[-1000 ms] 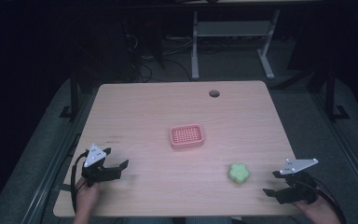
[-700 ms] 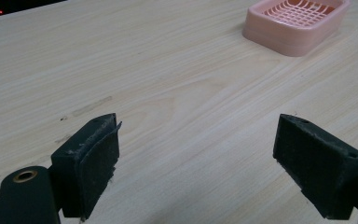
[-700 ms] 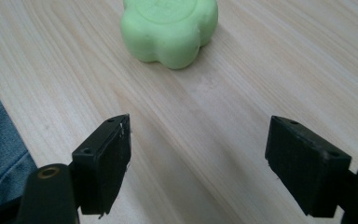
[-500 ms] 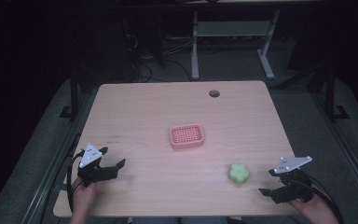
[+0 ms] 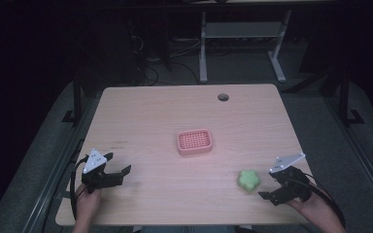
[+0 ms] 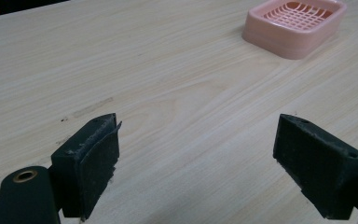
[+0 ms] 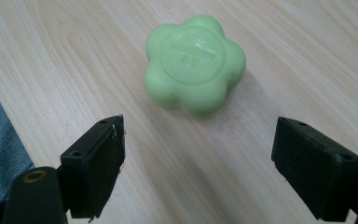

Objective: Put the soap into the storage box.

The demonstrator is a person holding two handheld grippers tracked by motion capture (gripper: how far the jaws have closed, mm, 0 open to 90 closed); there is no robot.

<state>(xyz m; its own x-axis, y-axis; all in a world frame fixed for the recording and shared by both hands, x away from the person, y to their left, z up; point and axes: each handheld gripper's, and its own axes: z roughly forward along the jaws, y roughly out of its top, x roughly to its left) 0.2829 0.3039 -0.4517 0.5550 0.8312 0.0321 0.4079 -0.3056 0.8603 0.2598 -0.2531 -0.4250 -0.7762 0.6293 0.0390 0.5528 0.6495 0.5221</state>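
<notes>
The room is dark beyond the pale wooden table (image 5: 175,111), with only desk legs and cables faintly visible on the floor behind it. A pink slotted soap dish (image 5: 194,141) sits near the table's middle, and a green flower-shaped soap (image 5: 248,180) lies flat toward the near right corner. The right gripper (image 5: 277,187) sits just beside the soap, on its right, pointing at it. In the right gripper view the soap (image 7: 195,65) lies straight ahead of the jaws and a little beyond their tips, centred on the gap between them, nothing touching it. Those jaws have just been opening and now stand wide, with nothing between them. The soap is roughly round, so it offers no real long axis to line up with; a straight push forward looks like all the approach needs. The left gripper (image 5: 118,165) rests near the table's left edge, well away from the soap, its jaws also wide apart and empty, aimed loosely toward the dish (image 6: 294,23).
</notes>
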